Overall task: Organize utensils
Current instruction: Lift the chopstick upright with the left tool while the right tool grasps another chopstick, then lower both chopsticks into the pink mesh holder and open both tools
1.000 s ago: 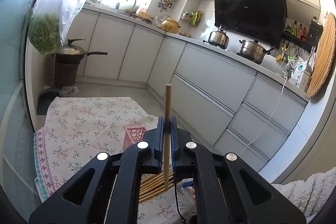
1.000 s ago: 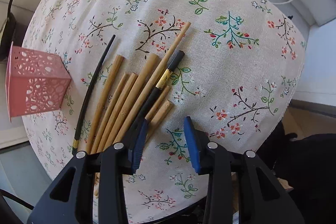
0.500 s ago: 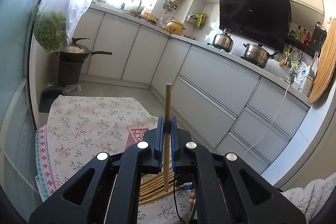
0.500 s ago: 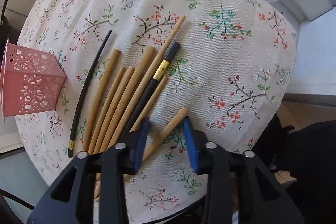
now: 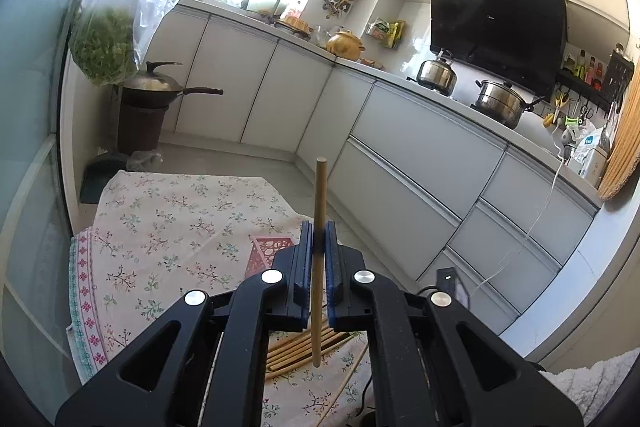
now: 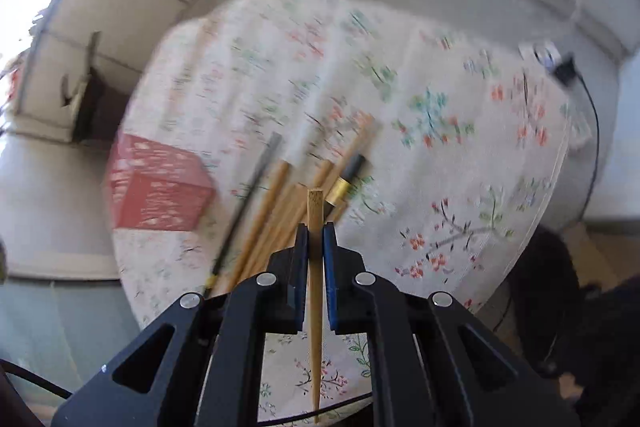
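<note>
My left gripper [image 5: 317, 239] is shut on a wooden chopstick [image 5: 320, 195] and holds it upright above the floral tablecloth [image 5: 168, 227]. My right gripper [image 6: 316, 239] is shut on another wooden chopstick [image 6: 315, 211], lifted off the cloth. Below it lies a bunch of wooden chopsticks [image 6: 276, 203], with a thin black one [image 6: 248, 203] and a black one with a gold band [image 6: 346, 179]. The same bunch shows under the left gripper [image 5: 296, 351]. A pink perforated holder [image 6: 156, 187] stands left of the bunch; it also shows in the left wrist view [image 5: 266, 251].
The table's front edge [image 6: 532, 219] drops off at the right, with a black cable [image 6: 592, 131] beside it. White kitchen cabinets [image 5: 420, 163] and a counter with pots [image 5: 496, 99] run behind the table. A wok on a stand [image 5: 152, 95] is at the far left.
My right gripper closed on a wooden chopstick at the bunch's right edge and lifted it, tilting the view upward. The left gripper kept its chopstick and rose slightly.
</note>
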A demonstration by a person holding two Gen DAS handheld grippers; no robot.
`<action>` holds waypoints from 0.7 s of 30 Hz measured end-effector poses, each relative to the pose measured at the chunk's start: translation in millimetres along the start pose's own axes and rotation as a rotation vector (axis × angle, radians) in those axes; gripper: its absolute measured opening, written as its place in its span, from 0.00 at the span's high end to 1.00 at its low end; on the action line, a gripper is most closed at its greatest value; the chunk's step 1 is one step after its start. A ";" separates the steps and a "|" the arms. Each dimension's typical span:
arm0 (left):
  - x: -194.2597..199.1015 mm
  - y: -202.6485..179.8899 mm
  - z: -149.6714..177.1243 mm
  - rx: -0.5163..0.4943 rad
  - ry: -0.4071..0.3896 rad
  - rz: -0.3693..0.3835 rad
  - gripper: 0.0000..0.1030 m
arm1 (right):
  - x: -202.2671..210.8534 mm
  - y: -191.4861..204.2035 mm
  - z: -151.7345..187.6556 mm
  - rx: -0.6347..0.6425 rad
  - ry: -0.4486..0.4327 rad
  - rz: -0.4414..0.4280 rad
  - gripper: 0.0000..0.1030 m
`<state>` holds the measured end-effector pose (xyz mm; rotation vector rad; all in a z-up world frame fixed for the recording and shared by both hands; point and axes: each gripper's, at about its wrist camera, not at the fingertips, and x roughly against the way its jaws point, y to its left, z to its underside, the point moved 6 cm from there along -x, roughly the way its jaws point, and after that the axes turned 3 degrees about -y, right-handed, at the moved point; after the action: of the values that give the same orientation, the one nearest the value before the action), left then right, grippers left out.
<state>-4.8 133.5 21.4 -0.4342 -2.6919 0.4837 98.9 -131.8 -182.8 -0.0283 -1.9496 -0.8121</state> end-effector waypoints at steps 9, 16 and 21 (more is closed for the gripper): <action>-19.0 0.2 -13.2 0.038 -0.020 -0.102 0.95 | 138.8 53.6 -36.8 0.299 -0.293 -0.224 0.93; -47.2 -13.0 -44.1 0.011 -0.053 -0.165 0.95 | 198.4 78.1 -77.4 0.302 -0.415 -0.329 0.92; -81.8 -23.2 -69.1 -0.018 -0.101 -0.209 0.95 | 201.1 95.8 -108.9 0.268 -0.437 -0.373 0.92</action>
<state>90.3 102.2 66.1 -0.1332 -2.7992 0.4318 114.0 -179.8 60.0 0.3544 -2.5118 -0.8226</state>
